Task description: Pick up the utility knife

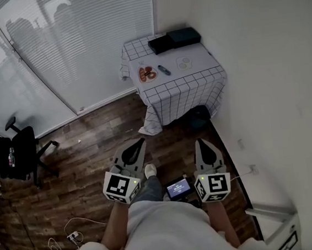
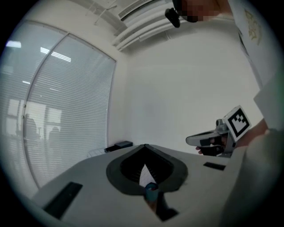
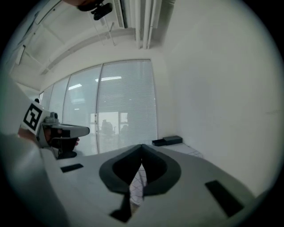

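Two grippers, both mine, held over a dark wood floor (image 1: 92, 150): left gripper (image 1: 142, 142) and right gripper (image 1: 200, 142), each with fingers pressed together. One small blue utility knife (image 1: 163, 70) lies well ahead on one table draped in white checked cloth (image 1: 185, 88), between two round plates (image 1: 147, 73) (image 1: 184, 63). Two flat black boxes (image 1: 161, 43) (image 1: 184, 35) lie behind.

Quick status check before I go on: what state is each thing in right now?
left gripper: shut, empty.
right gripper: shut, empty.
utility knife: lying on the table, untouched; blade too small to tell.
window blinds: lowered.
small screen: lit.
office chair: upright, unoccupied.
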### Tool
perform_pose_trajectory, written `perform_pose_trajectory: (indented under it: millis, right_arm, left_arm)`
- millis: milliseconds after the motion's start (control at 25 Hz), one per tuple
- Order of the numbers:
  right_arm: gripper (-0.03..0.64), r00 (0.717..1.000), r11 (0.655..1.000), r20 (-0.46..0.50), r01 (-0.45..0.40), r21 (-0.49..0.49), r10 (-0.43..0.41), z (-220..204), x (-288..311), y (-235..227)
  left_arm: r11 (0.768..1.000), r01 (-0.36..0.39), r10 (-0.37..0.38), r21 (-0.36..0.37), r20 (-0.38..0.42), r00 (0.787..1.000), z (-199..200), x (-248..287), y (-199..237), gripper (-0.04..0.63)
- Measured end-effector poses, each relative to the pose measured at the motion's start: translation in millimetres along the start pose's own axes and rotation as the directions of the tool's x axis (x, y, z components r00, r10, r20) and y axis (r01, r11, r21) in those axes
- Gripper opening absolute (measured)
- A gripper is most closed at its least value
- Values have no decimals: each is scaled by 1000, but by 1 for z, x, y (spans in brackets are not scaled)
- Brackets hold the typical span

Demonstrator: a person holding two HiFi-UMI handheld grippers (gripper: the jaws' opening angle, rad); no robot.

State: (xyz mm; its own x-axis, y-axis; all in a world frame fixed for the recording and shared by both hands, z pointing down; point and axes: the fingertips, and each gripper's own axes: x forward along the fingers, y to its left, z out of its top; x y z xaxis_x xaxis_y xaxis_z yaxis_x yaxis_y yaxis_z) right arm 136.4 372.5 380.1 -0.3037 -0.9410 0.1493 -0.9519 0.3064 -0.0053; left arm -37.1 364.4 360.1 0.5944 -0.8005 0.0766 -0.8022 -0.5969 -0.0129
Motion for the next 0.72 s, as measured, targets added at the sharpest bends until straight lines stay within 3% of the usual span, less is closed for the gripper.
perform_pose_trajectory:
  millis: [160, 720]
  right_arm:
    - [6, 1000, 997, -25, 13, -80, -15, -4, 22, -11]
    - [6, 999, 998, -51, 2, -67, -5, 6, 148, -27]
  left_arm:
    - [999, 27, -26, -30, 13, 1000, -2, 28, 11, 8]
    - [999, -54, 54, -6, 1, 999, -6, 108, 125, 8]
